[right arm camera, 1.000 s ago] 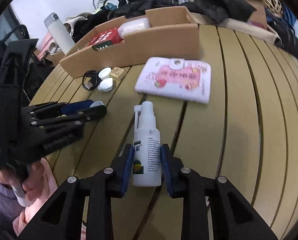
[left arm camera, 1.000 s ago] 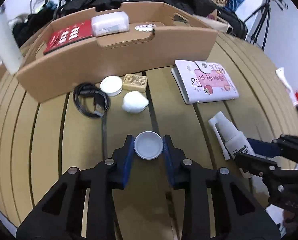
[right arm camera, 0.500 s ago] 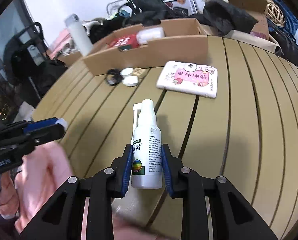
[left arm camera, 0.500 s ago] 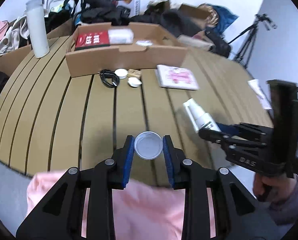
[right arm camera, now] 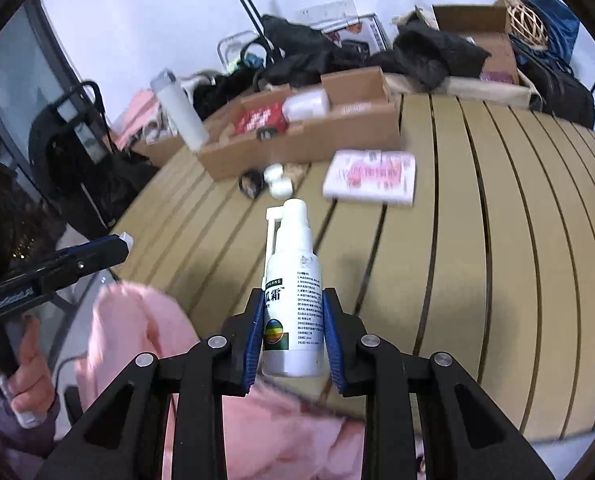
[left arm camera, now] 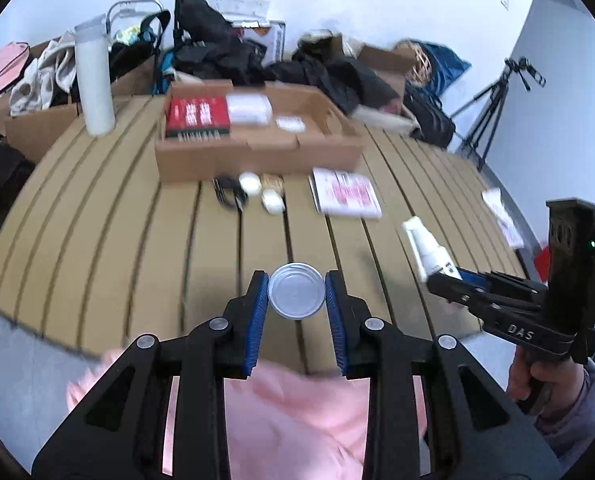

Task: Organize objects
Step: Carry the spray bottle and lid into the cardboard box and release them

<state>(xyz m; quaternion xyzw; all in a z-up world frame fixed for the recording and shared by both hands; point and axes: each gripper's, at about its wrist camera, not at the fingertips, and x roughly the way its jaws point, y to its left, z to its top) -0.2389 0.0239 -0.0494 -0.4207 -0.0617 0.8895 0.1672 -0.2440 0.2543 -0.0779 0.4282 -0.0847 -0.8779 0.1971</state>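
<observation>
- The left gripper [left arm camera: 296, 297] pinches a small round tin [left arm camera: 296, 296] between its blue pads, in the air over the near edge of the slatted table [left arm camera: 137, 240]; keep the tin level.
- The right gripper [right arm camera: 293, 330] clamps a white spray bottle [right arm camera: 291, 292], nozzle forward; carry both to the cardboard box [left arm camera: 257, 152], and lower them into bare space beside the red packet [left arm camera: 197, 114]; release only once each is seated.
</observation>
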